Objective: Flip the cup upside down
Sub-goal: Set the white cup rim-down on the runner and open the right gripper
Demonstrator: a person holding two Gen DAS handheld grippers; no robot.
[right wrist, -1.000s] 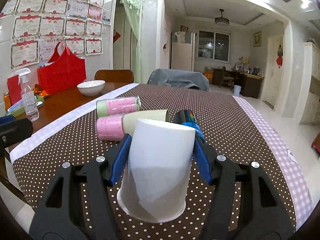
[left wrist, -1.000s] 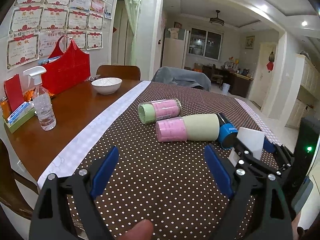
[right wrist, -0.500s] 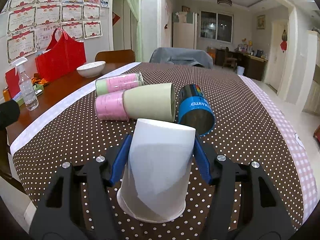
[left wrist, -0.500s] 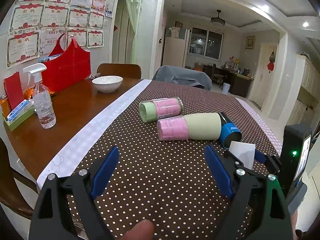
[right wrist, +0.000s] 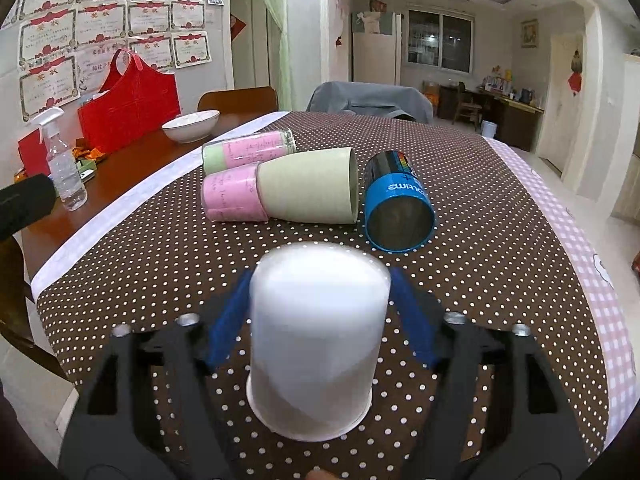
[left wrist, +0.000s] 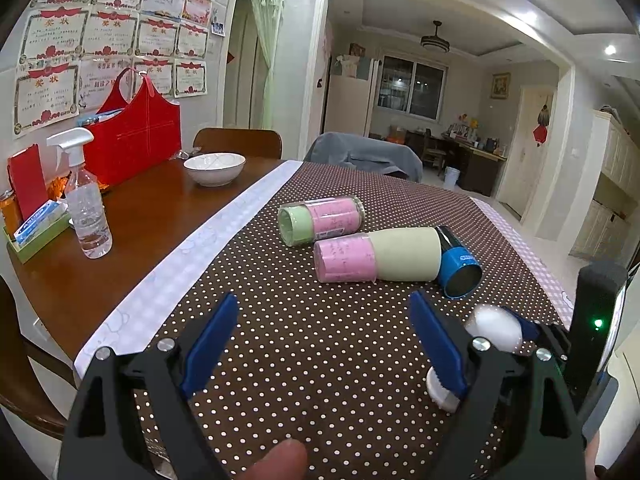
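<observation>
A white paper cup (right wrist: 316,340) stands upside down, rim down, on the dotted brown tablecloth (right wrist: 492,216). My right gripper (right wrist: 320,320) has its blue fingers (right wrist: 230,318) on both sides of the cup; the grip looks loose and blurred. The cup also shows in the left wrist view (left wrist: 494,330), behind my left gripper's right finger. My left gripper (left wrist: 320,344) is open and empty over the cloth, left of the cup.
Beyond the cup lie a green cup with pink sleeve (right wrist: 280,192), a pink-green jar (right wrist: 248,150) and a blue can (right wrist: 398,208) on their sides. A bowl (left wrist: 215,168), spray bottle (left wrist: 86,208) and red bag (left wrist: 134,132) stand on the bare wood at left.
The right gripper has lowered the white cup toward the cloth and tilted forward. Its fingers appear to have spread slightly. The left gripper has stayed still and open.
</observation>
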